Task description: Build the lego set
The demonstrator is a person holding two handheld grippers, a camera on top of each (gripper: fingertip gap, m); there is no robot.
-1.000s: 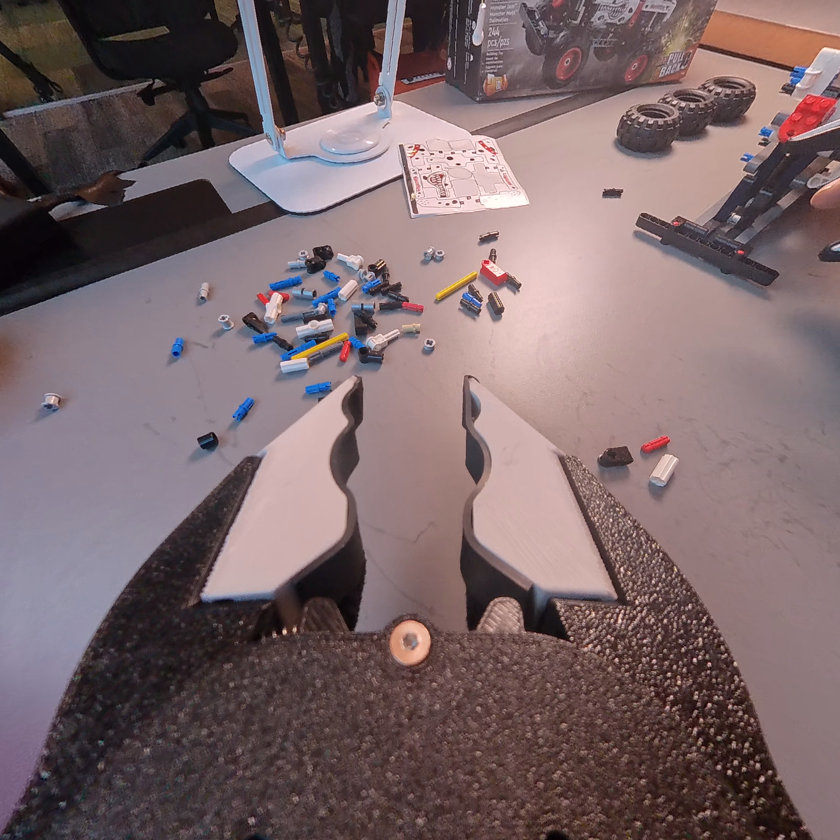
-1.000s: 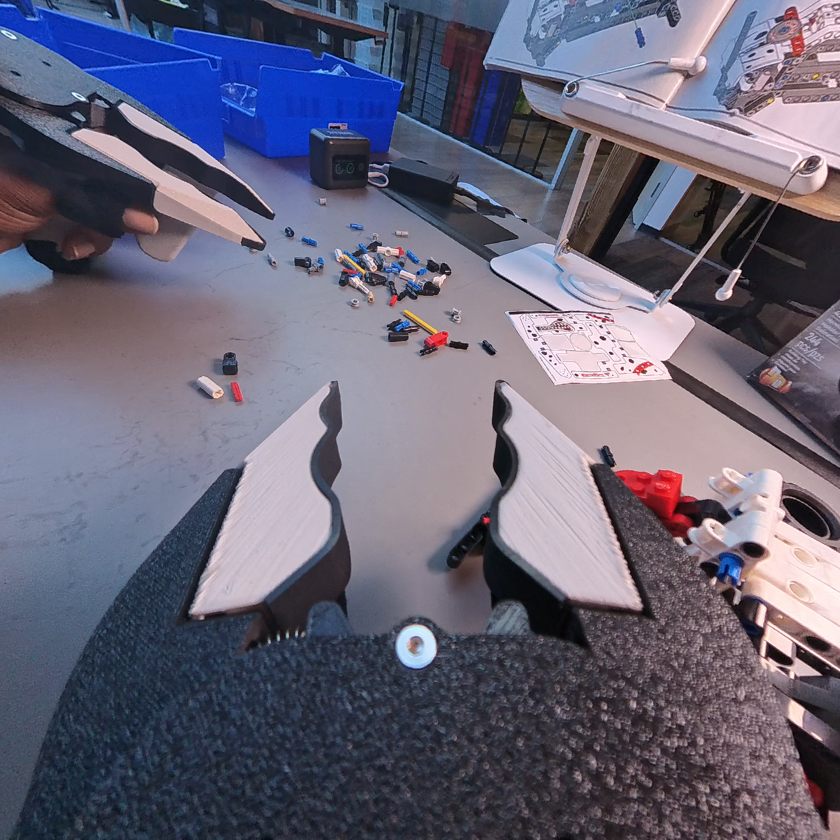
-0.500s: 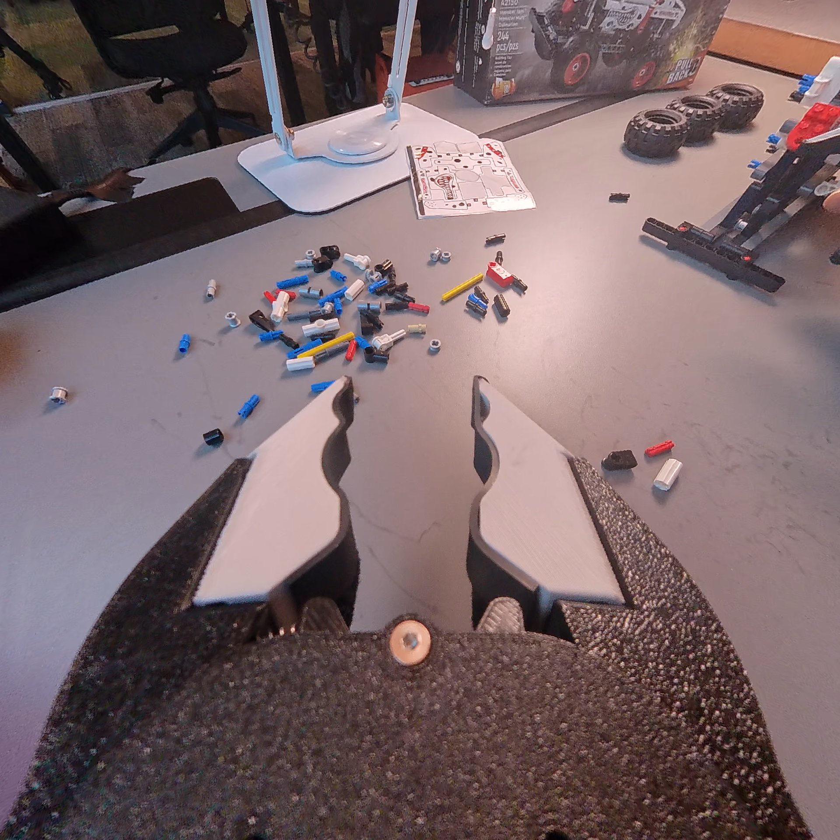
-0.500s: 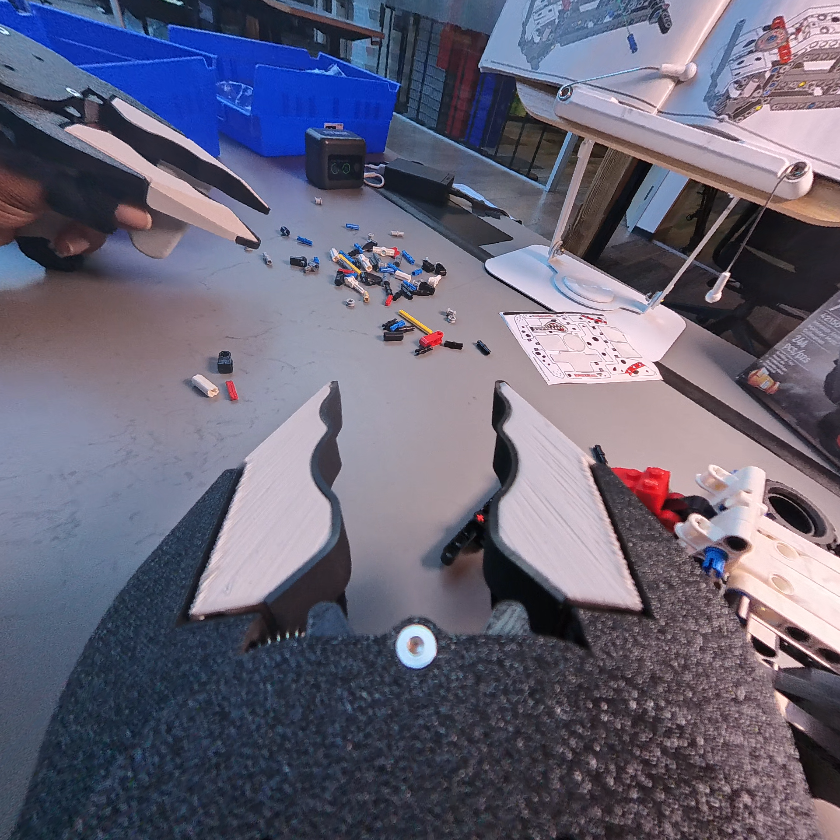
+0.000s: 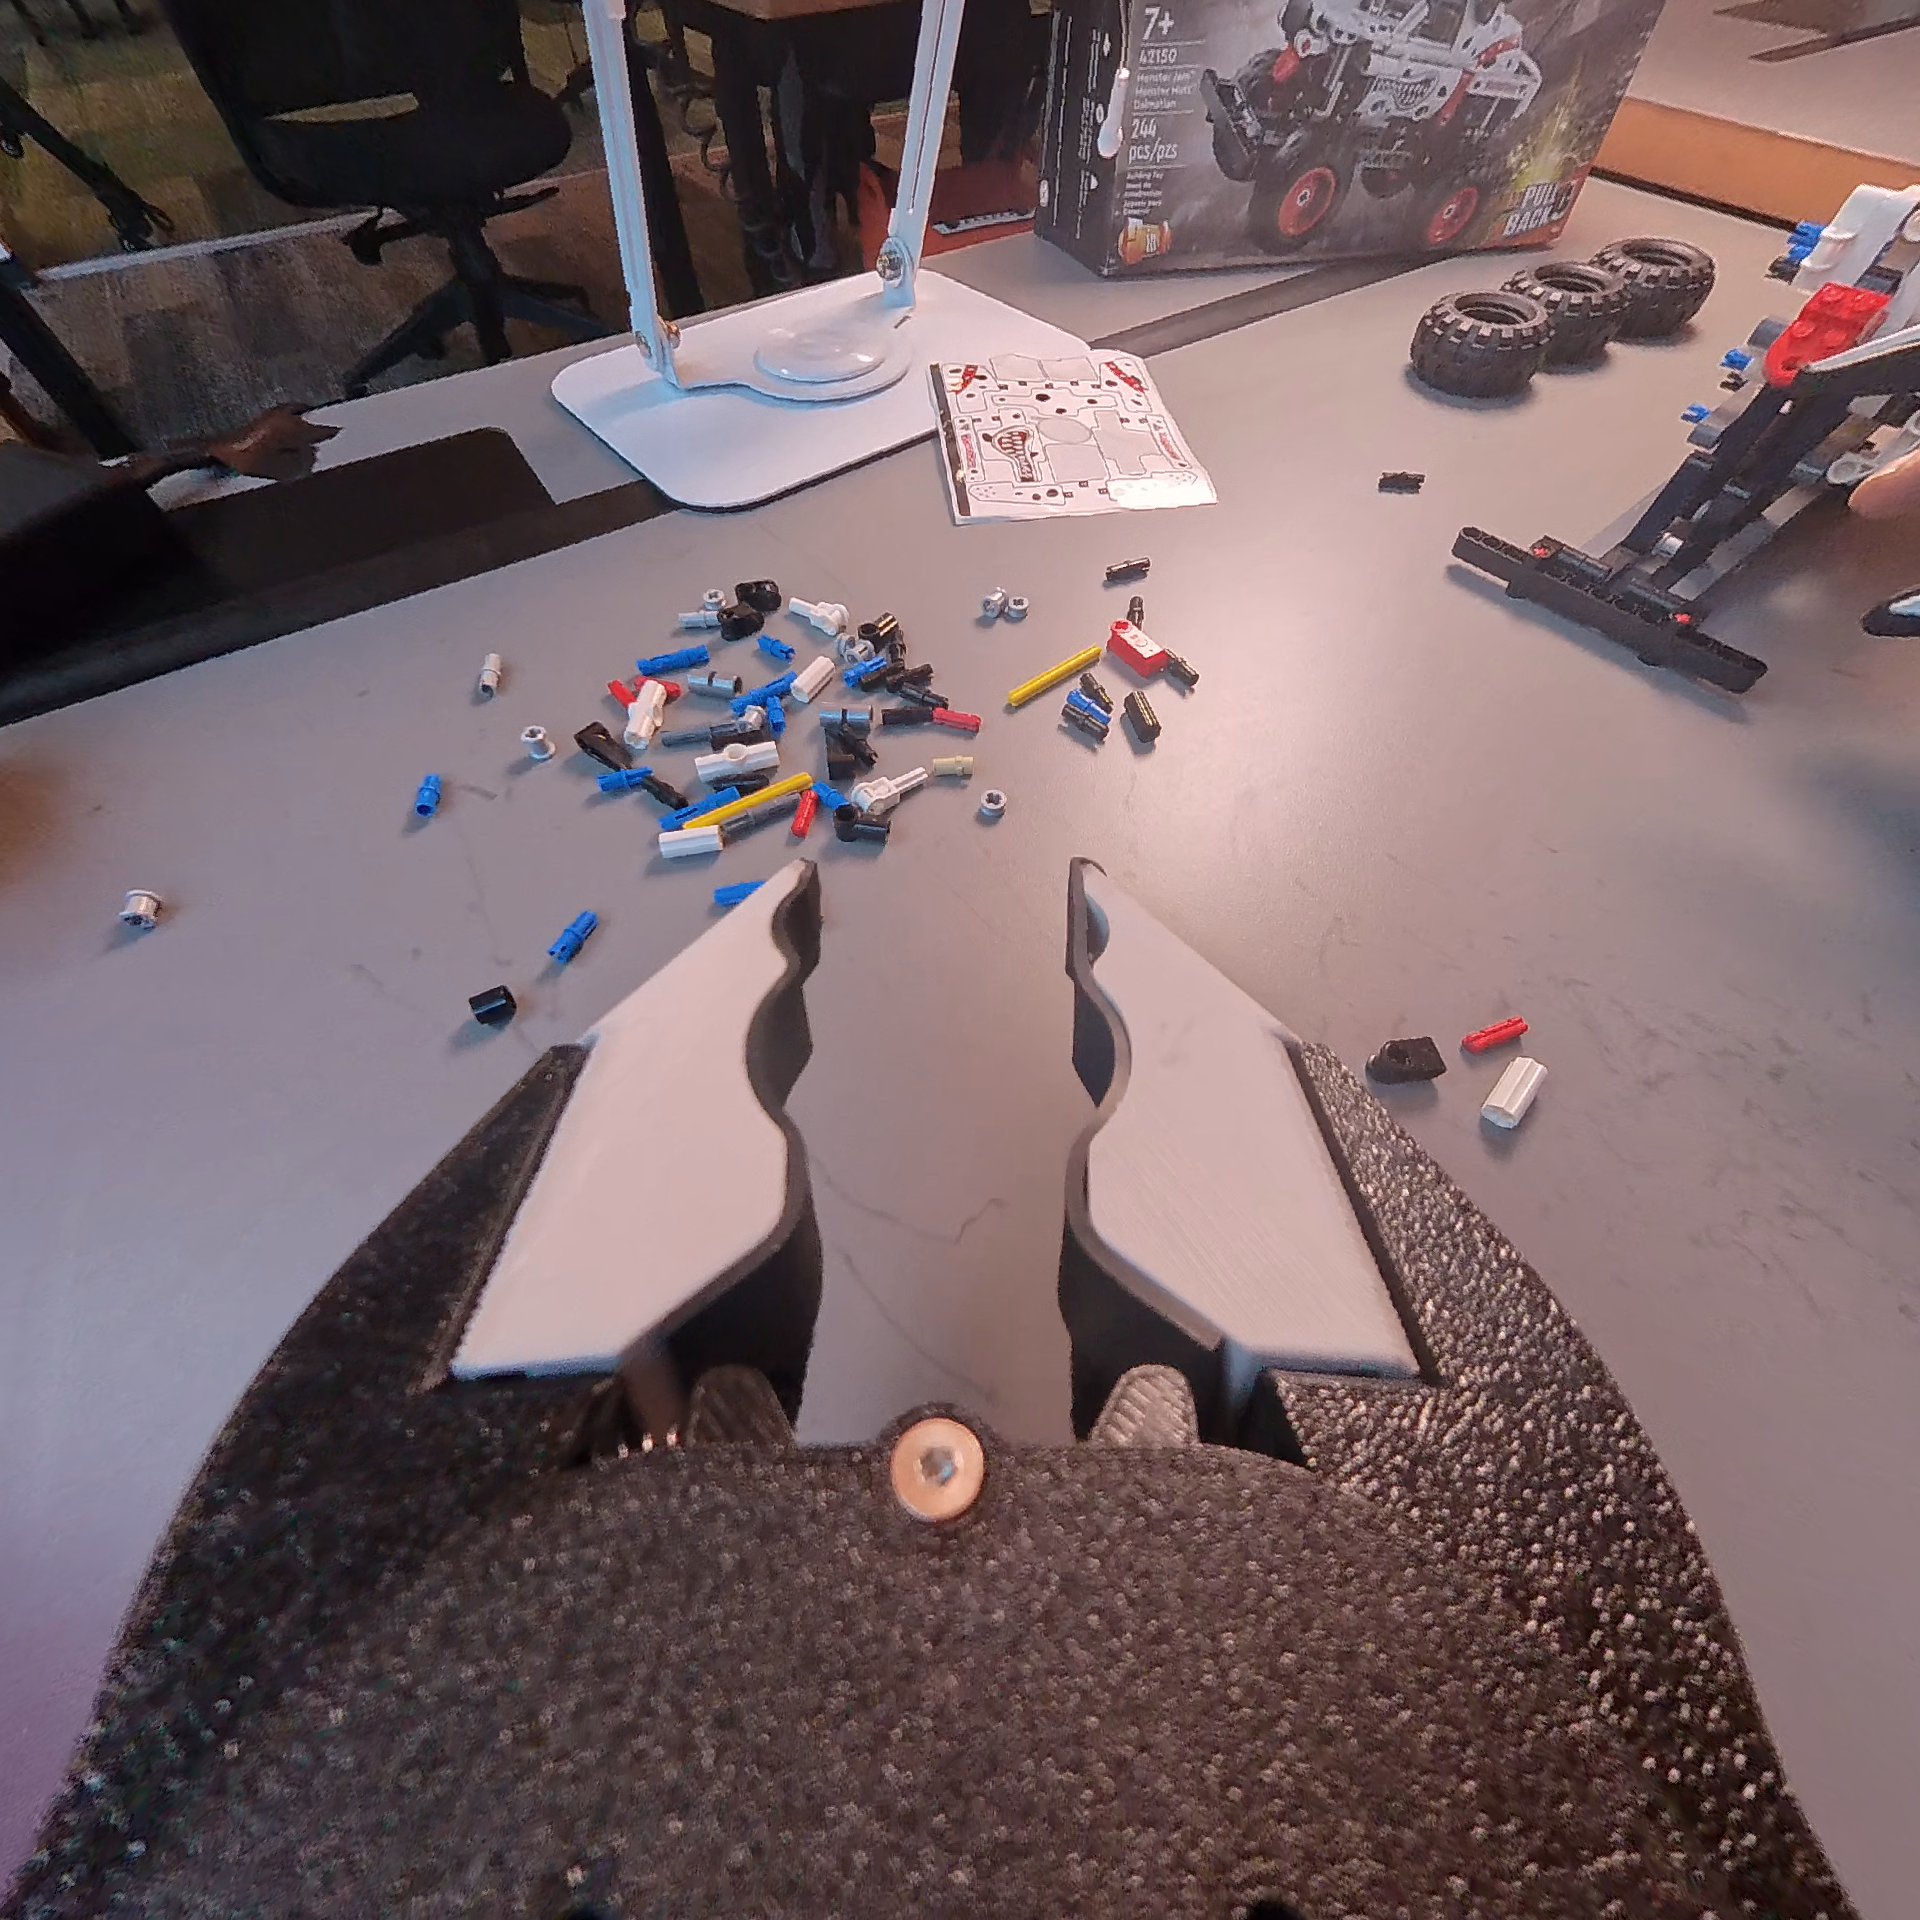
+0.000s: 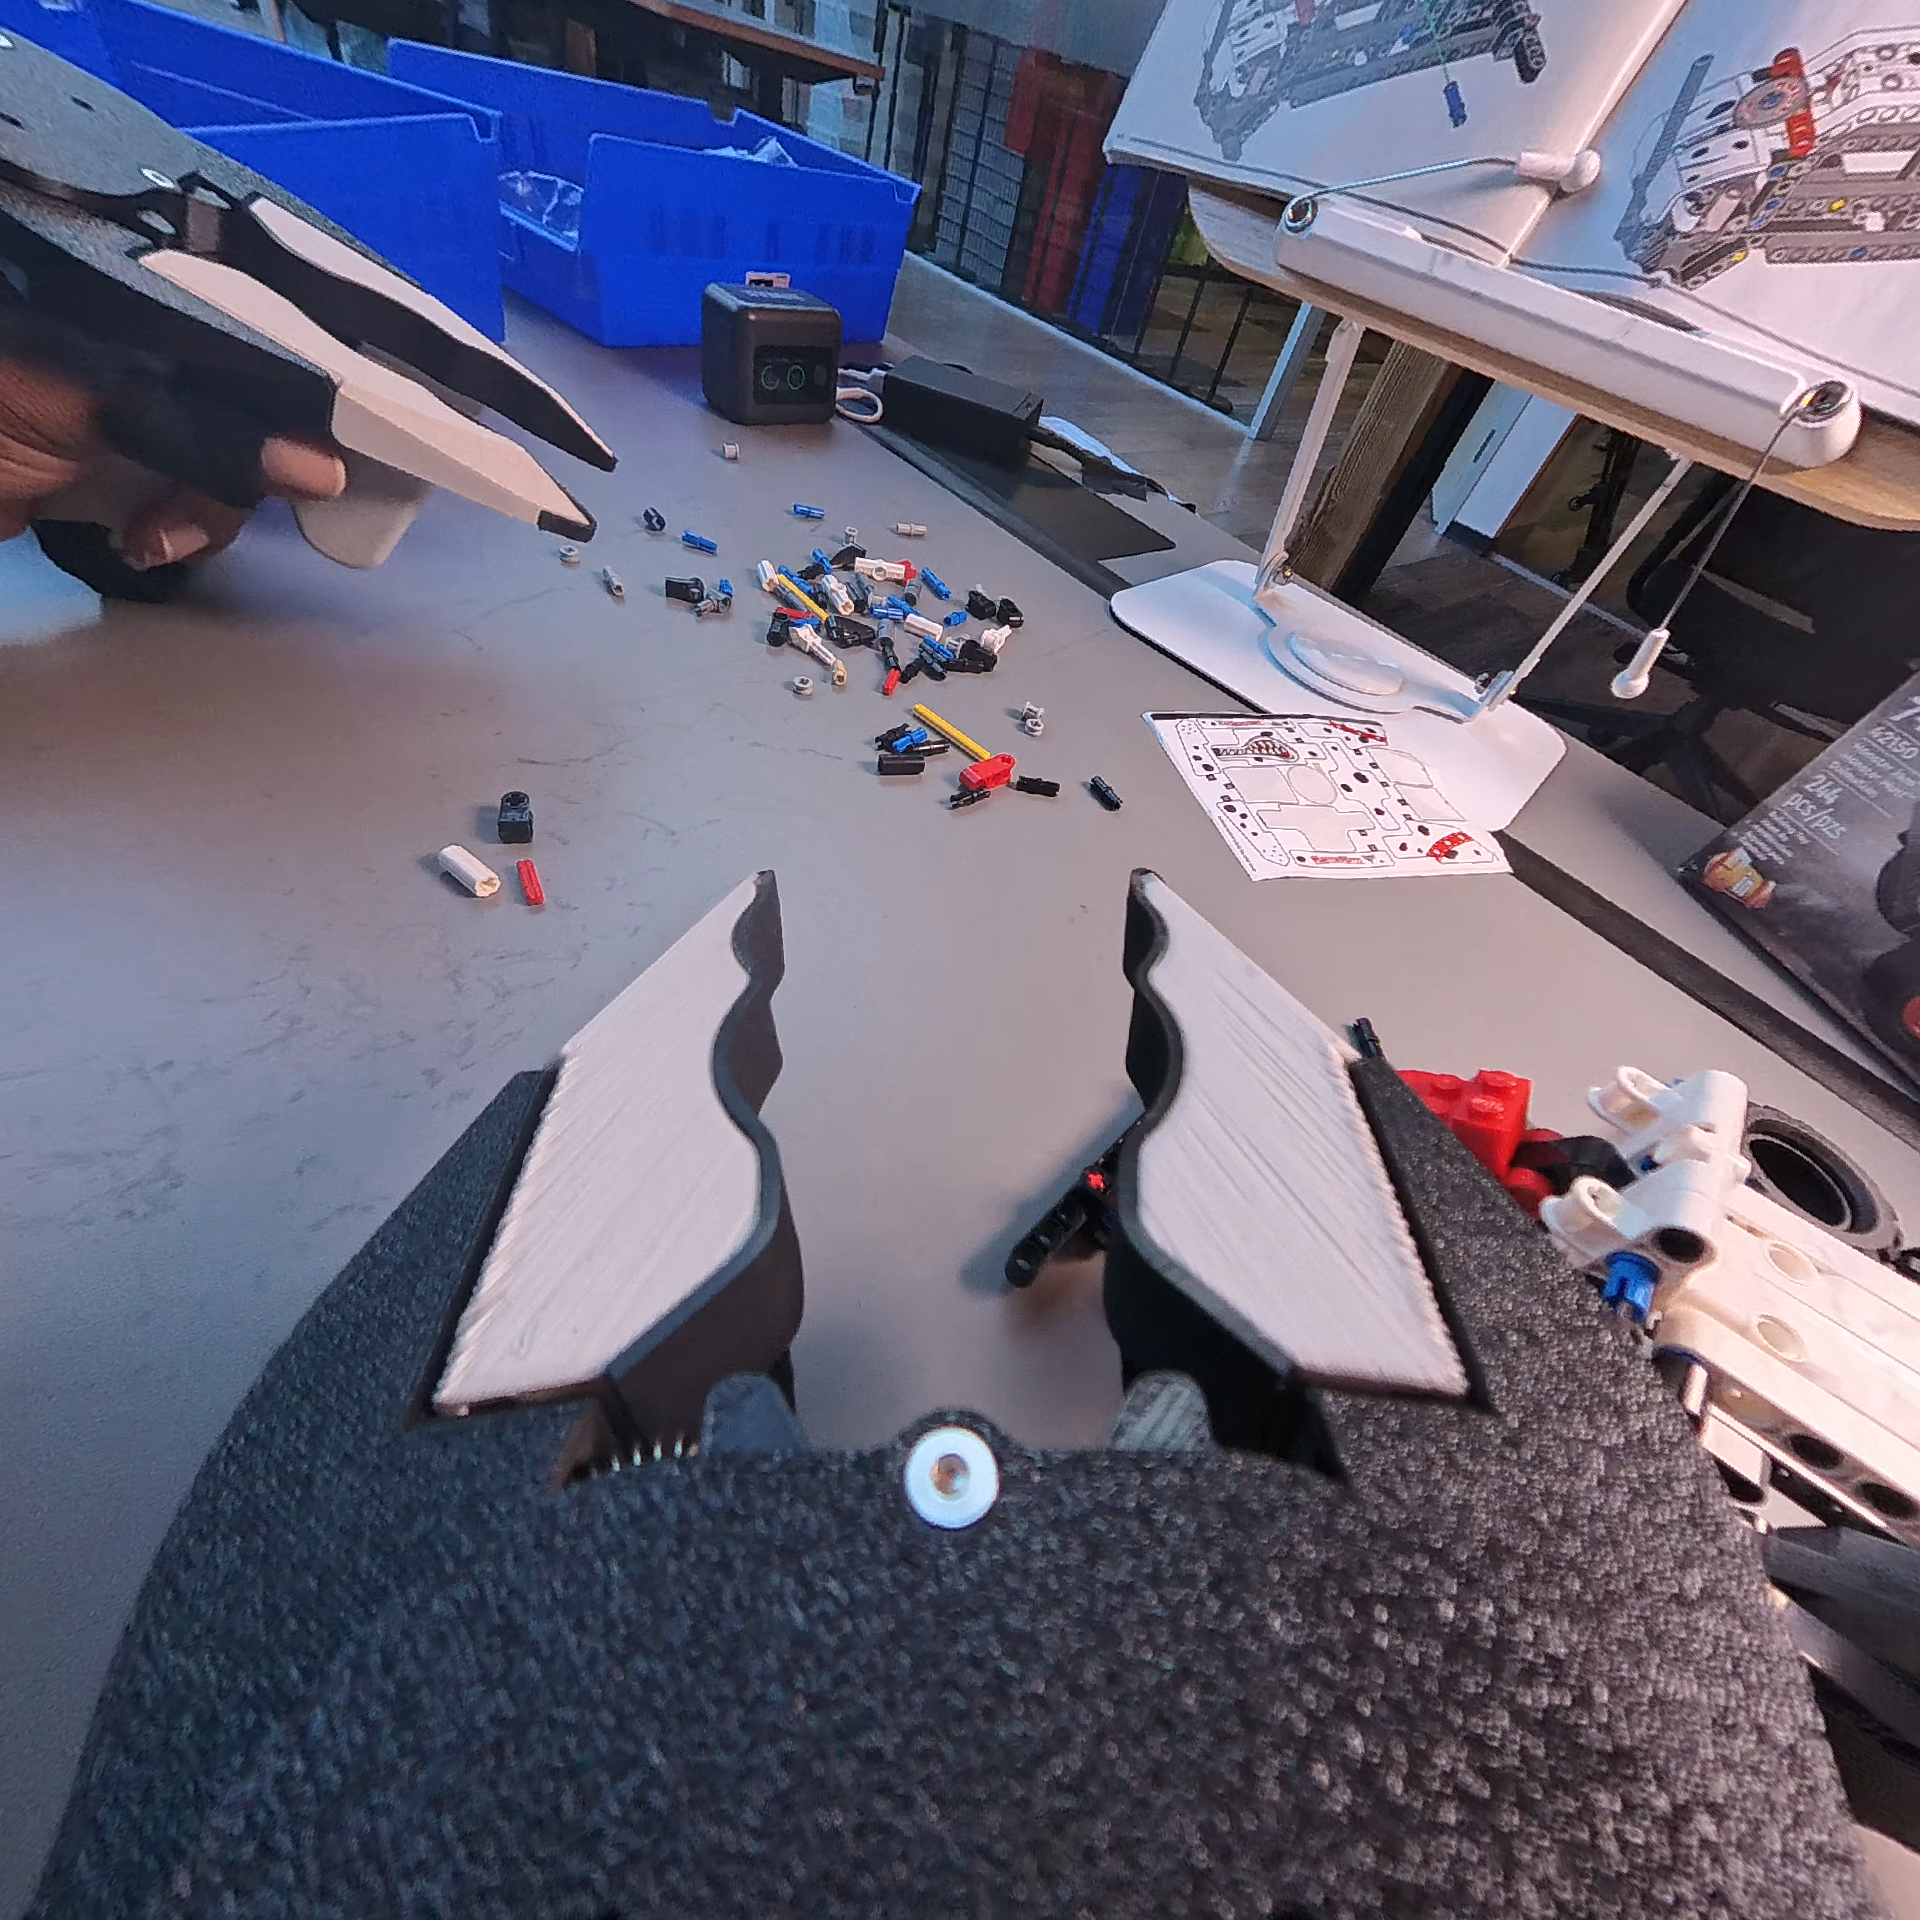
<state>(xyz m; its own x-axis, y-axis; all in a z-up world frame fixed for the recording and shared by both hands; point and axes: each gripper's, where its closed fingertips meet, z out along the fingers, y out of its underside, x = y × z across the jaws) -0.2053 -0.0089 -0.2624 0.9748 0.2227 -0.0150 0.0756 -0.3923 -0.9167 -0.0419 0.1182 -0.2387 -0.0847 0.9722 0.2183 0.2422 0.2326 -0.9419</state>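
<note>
While poised above the grey table (image 5: 1455, 883), left gripper (image 5: 943, 878) spread wide, nothing between the jaws, tips just short of the scatter of small lego pieces (image 5: 810, 717) at centre frame. One blue pin (image 5: 740, 891) lying right beside the left fingertip, touching or not impossible to tell. Bare tabletop between and below the fingers. Lower right of that view: a black piece (image 5: 1405, 1060), a red pin (image 5: 1494, 1033) and a white connector (image 5: 1513, 1091), close together and well apart from the main scatter.

Right gripper (image 6: 954, 883) likewise wide, empty, over bare table. Partly built lego model (image 6: 1704, 1236) at right edge of the right wrist view, tucked beside and behind the right finger, a black beam end showing between the fingers low down; contact not clear. Same model (image 5: 1704, 499) at far right in the left wrist view, tilted, its black bar down on the table.

Upper right of the left view: three black tyres (image 5: 1558, 312) in a row, set box (image 5: 1340, 125) behind them. Sticker sheet (image 5: 1070, 436) at upper centre, overlapping the white lamp base (image 5: 748, 416). Blue bins (image 6: 644, 218) along the top left of the right view, a black cube device (image 6: 771, 353) in front of them.

Open room: broad bare stretch at middle right of the left view, between scatter and model.
</note>
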